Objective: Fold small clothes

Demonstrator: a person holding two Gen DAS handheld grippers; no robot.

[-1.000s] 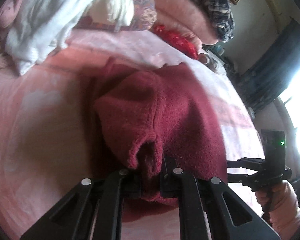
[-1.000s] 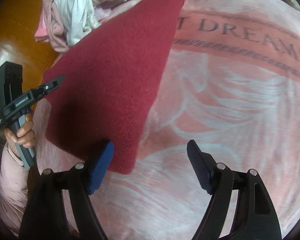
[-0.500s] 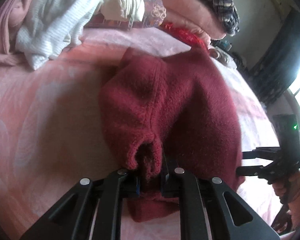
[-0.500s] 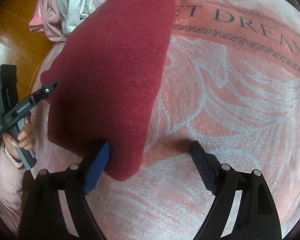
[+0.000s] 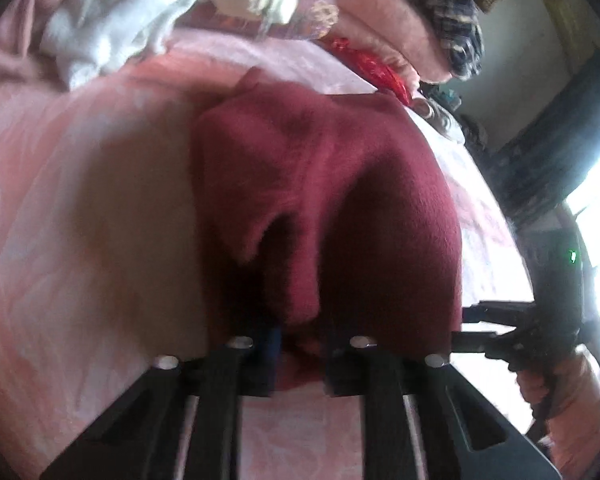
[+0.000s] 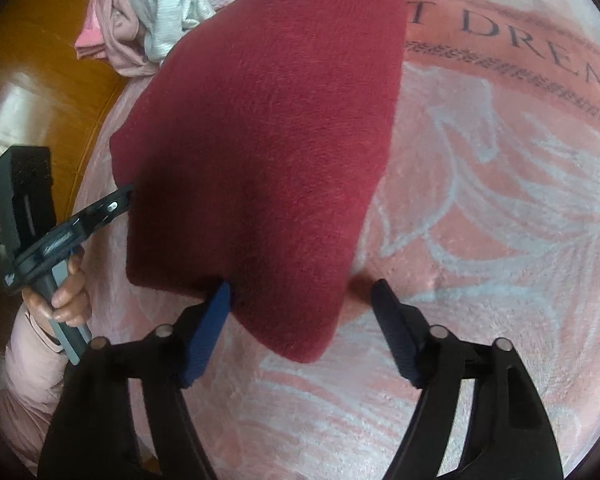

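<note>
A maroon fleece garment (image 5: 340, 184) lies on the pink bed blanket (image 6: 480, 200), one edge lifted and bunched. My left gripper (image 5: 300, 344) is closing on that bunched edge, and fabric fills the narrow gap between its jaws. In the right wrist view the left gripper (image 6: 126, 196) meets the maroon garment (image 6: 268, 140) at its left edge, with a hand on its grip. My right gripper (image 6: 302, 287) straddles the garment's near corner and its jaws are closing. Its left pad touches the cloth, while its right pad stands apart over the blanket. The right gripper (image 5: 460, 324) also shows beside the garment's right edge.
A heap of white and pink clothes (image 6: 160, 12) lies at the blanket's far left. A folded pink blanket under a plaid cloth (image 5: 440, 12) and a red bag (image 5: 372, 64) sit at the back. Wooden floor (image 6: 32, 80) borders the bed on the left.
The left gripper has sunk with the garment's edge. The right gripper has slid onto the garment's near corner, which now lies between its narrowing jaws.
</note>
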